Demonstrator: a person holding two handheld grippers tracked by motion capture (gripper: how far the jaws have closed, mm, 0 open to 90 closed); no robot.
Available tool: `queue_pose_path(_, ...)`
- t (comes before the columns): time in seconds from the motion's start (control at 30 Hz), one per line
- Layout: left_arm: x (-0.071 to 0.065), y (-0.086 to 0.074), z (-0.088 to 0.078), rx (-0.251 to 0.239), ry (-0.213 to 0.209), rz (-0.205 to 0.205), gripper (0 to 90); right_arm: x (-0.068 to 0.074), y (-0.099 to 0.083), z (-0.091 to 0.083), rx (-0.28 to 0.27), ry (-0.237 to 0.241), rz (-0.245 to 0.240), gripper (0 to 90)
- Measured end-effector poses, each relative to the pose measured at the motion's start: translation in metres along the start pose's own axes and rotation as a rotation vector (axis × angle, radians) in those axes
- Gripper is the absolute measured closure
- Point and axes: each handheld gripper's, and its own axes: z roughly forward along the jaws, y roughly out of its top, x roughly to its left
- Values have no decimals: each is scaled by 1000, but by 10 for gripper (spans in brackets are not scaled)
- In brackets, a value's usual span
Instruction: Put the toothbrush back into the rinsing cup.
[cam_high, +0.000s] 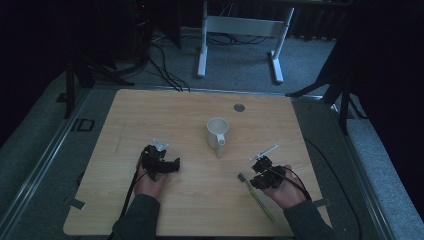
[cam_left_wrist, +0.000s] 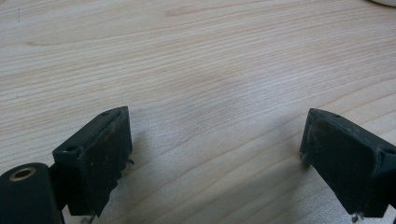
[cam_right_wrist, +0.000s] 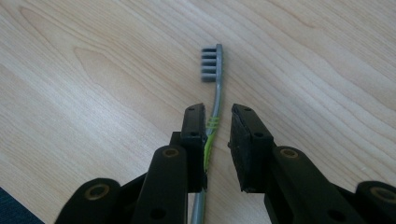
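Right gripper (cam_right_wrist: 218, 126) jaws stand narrowly apart astride the toothbrush (cam_right_wrist: 213, 74) lying flat on the table (cam_right_wrist: 93, 93), not yet clamped; judged step: grasping, next requiring full closure on the handle; left gripper (cam_left_wrist: 215, 154) rests wide open, empty.

High view sits above the person's edge of the table (cam_high: 150, 120), facing forward and down, far enough to take in the whole top plus floor at 12 o'clock. Left gripper view rides low and close, looking along its jaws at bare wood. Right gripper view looks steeply down from close range along its jaws; the toothbrush (cam_right_wrist: 214, 88) runs toward 12 o'clock there, and shows at 5 o'clock in the high view.
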Motion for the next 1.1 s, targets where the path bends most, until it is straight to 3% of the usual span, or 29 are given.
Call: queue_pose_path(1.1,0,0,0,0,0,0,93,4,1,13,114,14,-27,750)
